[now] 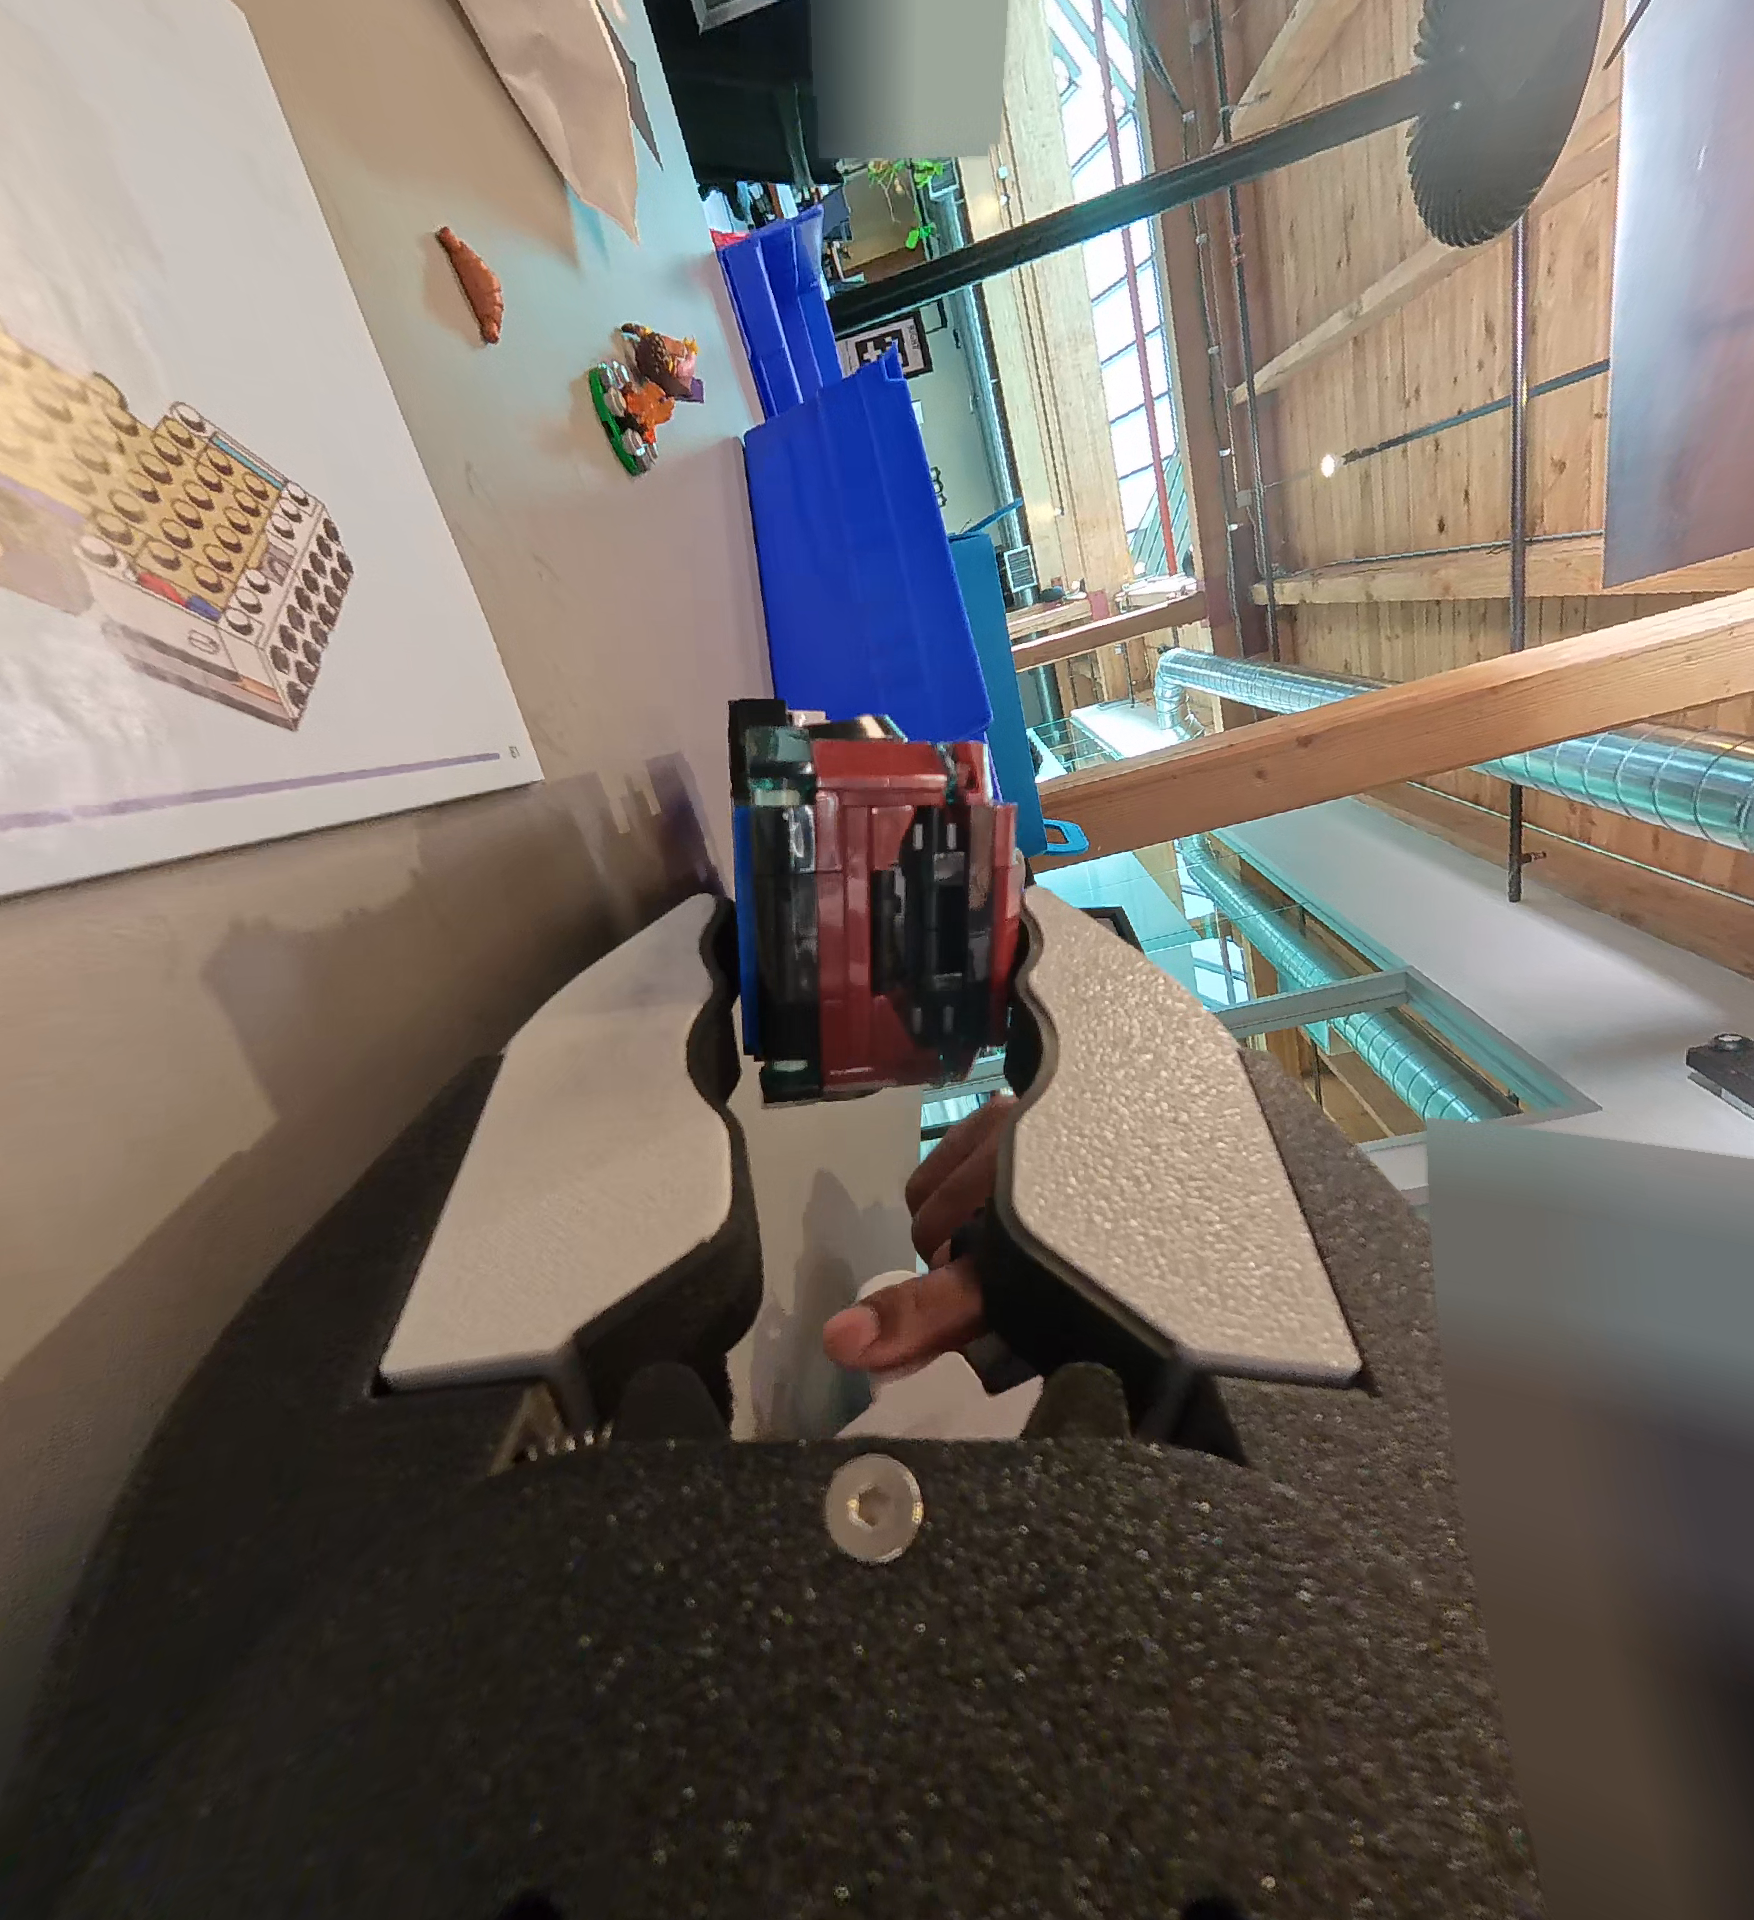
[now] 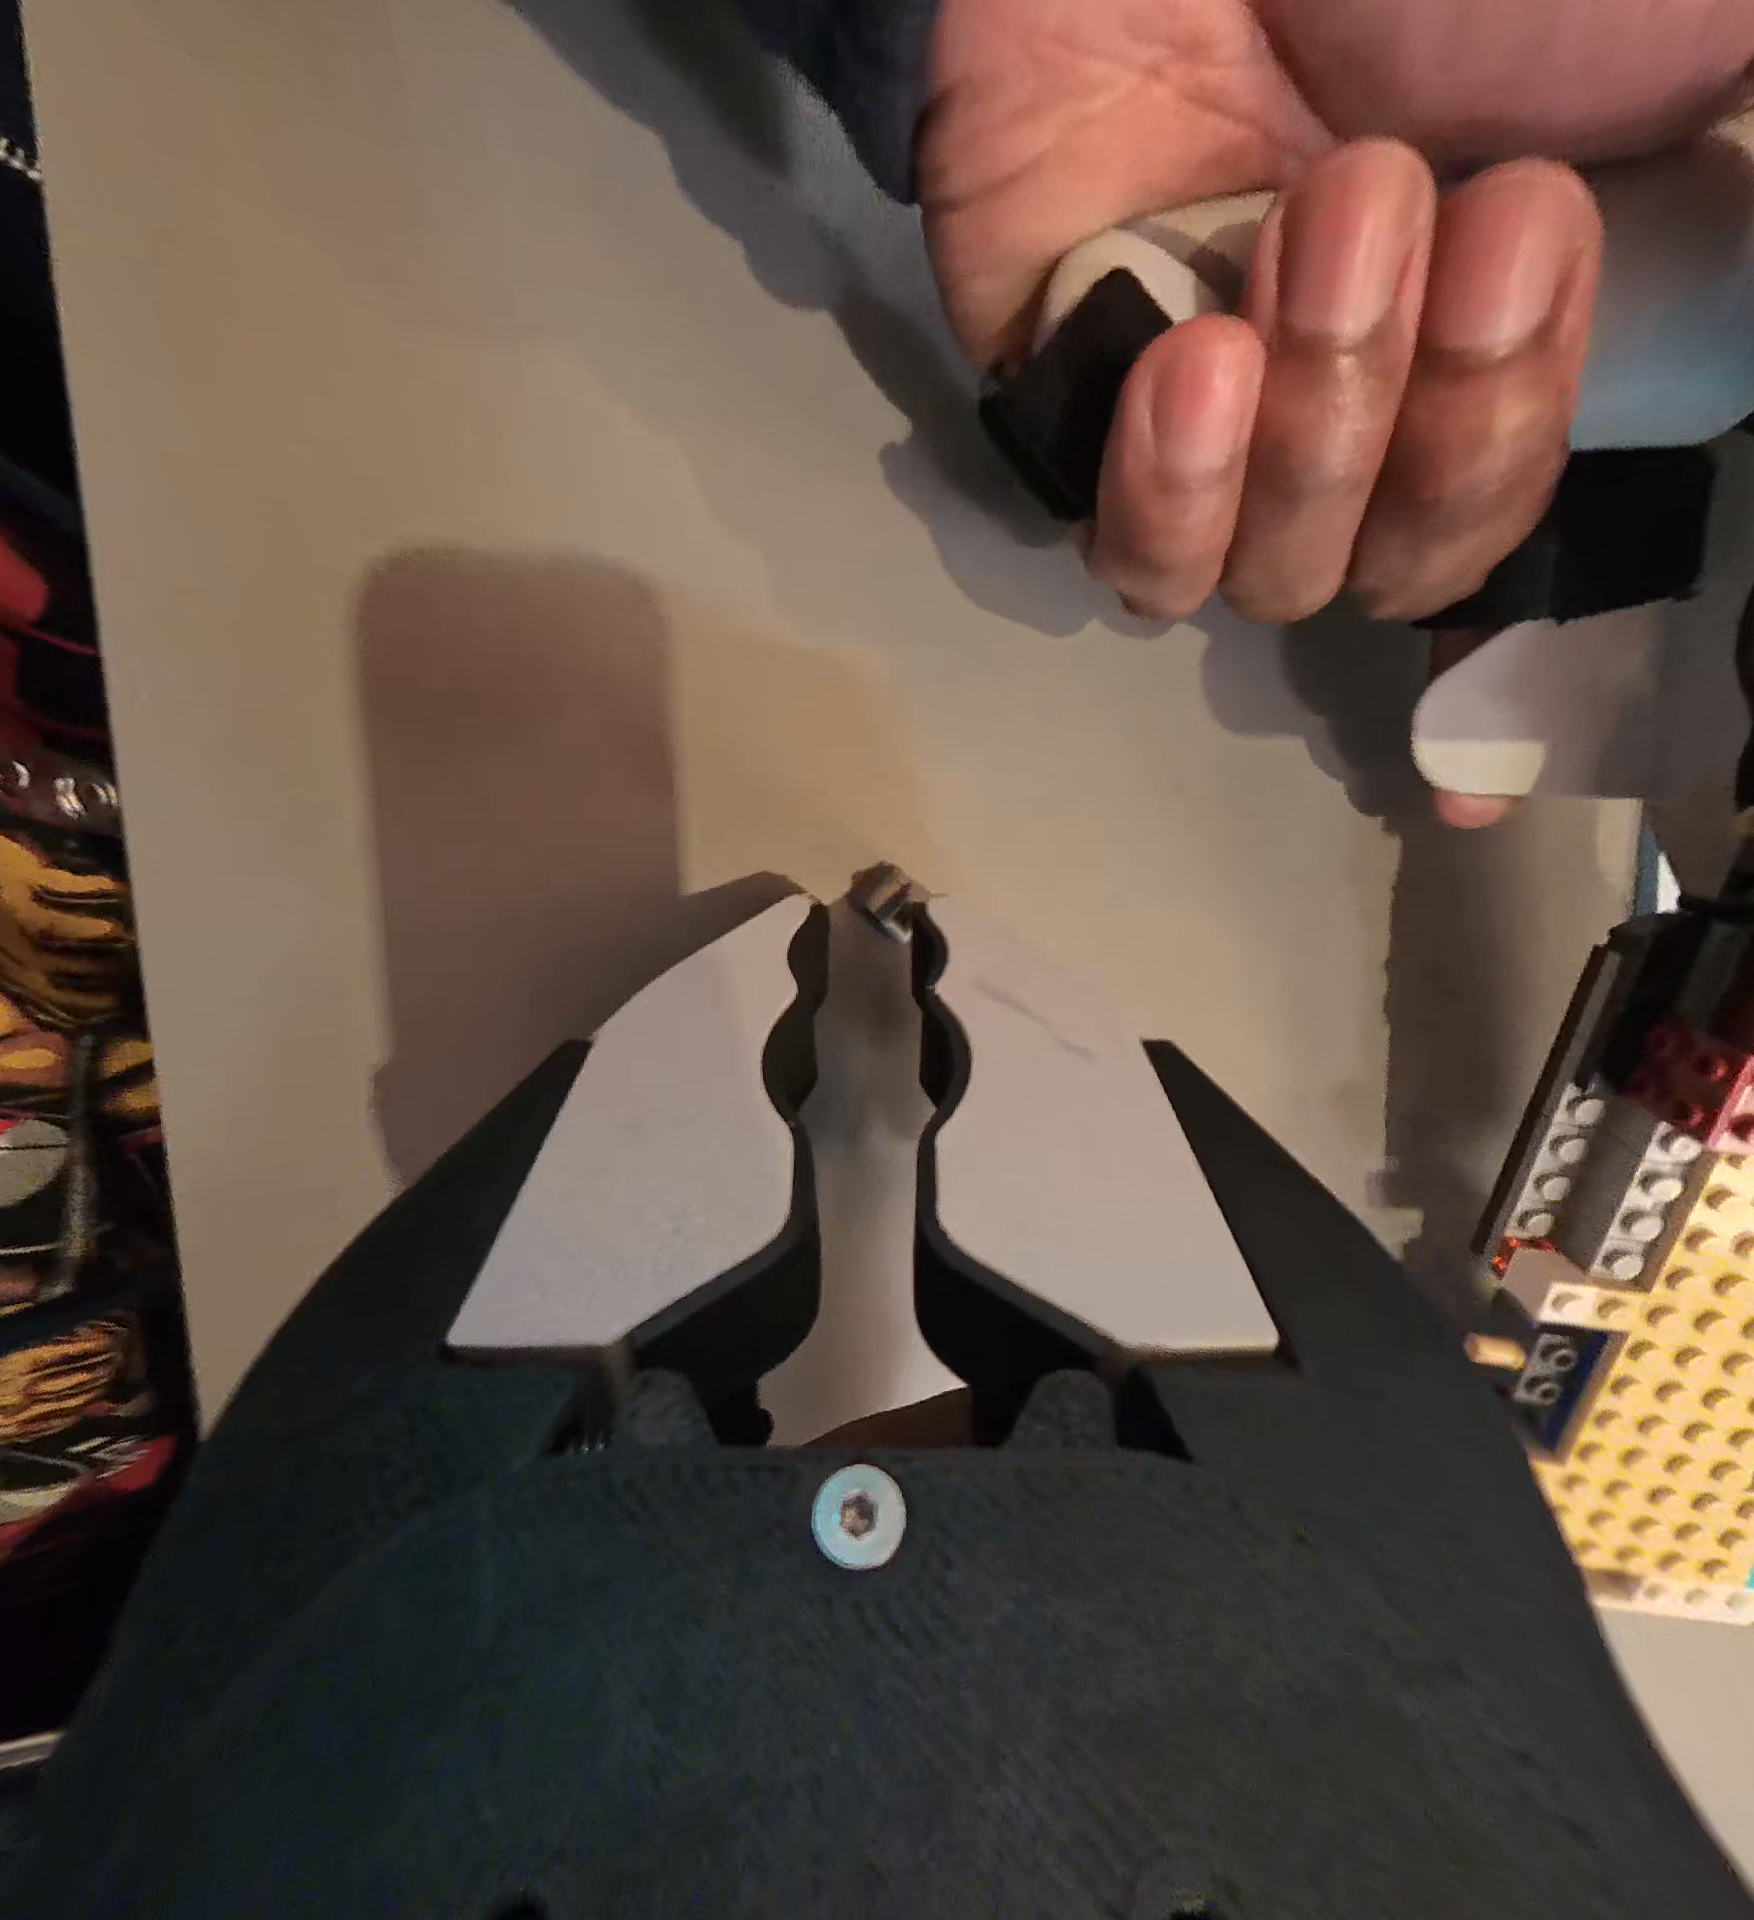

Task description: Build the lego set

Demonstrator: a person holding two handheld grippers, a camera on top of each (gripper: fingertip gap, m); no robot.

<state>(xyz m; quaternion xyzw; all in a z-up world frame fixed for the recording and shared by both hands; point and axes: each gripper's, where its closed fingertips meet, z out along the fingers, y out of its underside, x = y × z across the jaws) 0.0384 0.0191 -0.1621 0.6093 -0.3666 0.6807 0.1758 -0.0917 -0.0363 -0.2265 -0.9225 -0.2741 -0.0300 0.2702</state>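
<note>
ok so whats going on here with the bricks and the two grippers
A person is working with a hand-held gripper in each hand over a table. The left gripper is clamped on a dark red and black brick assembly, held up in the air in front of blue bins. The right gripper has its fingers slightly apart, with a tiny grey piece against one fingertip. A tan studded brick build sits on the table, and an open instruction booklet lies nearby.
</note>
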